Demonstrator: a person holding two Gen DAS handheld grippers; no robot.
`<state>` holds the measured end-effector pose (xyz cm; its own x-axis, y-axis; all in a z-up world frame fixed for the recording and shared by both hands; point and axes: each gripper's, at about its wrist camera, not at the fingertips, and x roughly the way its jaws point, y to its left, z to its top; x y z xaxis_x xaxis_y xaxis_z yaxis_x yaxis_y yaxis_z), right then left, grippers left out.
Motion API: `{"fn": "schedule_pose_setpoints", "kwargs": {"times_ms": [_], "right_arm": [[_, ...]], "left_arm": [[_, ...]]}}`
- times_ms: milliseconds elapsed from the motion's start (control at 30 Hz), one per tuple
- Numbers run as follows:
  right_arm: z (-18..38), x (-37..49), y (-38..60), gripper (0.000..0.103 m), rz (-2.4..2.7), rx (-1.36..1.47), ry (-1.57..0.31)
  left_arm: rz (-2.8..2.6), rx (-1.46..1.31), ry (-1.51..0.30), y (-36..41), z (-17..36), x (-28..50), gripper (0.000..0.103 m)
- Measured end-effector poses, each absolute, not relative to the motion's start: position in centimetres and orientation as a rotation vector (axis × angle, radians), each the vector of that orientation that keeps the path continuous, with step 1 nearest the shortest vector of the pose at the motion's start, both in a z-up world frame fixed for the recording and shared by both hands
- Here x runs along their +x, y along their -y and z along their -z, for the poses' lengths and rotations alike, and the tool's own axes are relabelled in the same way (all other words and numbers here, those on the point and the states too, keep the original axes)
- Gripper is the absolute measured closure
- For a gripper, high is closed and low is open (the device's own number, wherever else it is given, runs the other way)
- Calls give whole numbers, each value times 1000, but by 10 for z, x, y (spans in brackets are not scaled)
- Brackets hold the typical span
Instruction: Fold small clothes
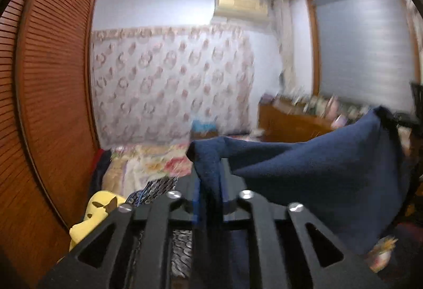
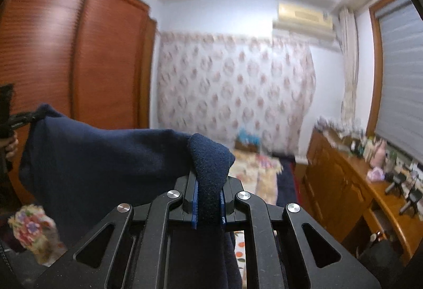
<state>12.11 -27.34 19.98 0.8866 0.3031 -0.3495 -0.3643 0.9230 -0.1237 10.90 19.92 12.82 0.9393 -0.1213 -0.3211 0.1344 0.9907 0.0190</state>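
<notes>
A: L gripper (image 1: 208, 183)?
B: Raised, aimed slightly downward, fingers nearly together, clamped on a corner of the navy cloth (image 1: 330, 178). Seen at the far left of the R view, with a bit of the hand under it.
A: R gripper (image 2: 208, 196)?
B: Same deal. Raised, slight downward tilt, blue pads (image 2: 195, 207) pinching the other corner. Grippers apart, cloth spanning between.
</notes>
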Motion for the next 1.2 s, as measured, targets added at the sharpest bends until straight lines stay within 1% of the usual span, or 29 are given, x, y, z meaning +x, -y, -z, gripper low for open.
{"fn": "schedule_pose_setpoints", "kwargs": {"times_ms": [33,67,100,167,200,233,267,300,333,367,467,500,700,1033,1200], "right_arm": [[-185,149,271,88,-323,-189,-373],[-166,179,268,82,-299,-195,-427],[-139,218,266,80,-261,-203,-513],[-95,266,268,71,-198,-205,-639],[-67,287,272,71,-180,-189,-708],[-48,295,274,71,-158,-189,-735],[-36,299,276,71,-149,-192,-748],[-22,300,278,71,-158,-184,-765],[-14,297,280,70,-162,-177,-778],[-7,294,282,68,-159,-174,-785],[3,278,285,66,-182,-168,-794],[4,270,286,66,-194,-155,-793],[12,219,297,65,-231,-109,-767],[56,145,324,65,-234,-37,-834],[61,124,317,65,-233,-60,-823]], "left_arm": [[113,51,-367,-200,-110,137,80],[105,48,-404,-201,-96,158,79],[99,41,-445,-205,-79,178,79],[100,9,-537,-209,-50,205,77],[97,0,-578,-209,-38,210,74],[111,-4,-600,-206,-27,210,71],[124,1,-605,-201,-20,205,66],[128,11,-608,-198,-14,200,64],[133,18,-614,-193,-10,195,64],[148,13,-622,-190,-6,189,61],[190,-22,-644,-185,-3,175,49],[202,-23,-647,-182,0,169,47],[222,-3,-663,-170,12,139,47],[261,-19,-795,-152,74,100,46],[244,-8,-849,-153,93,93,46]]}}
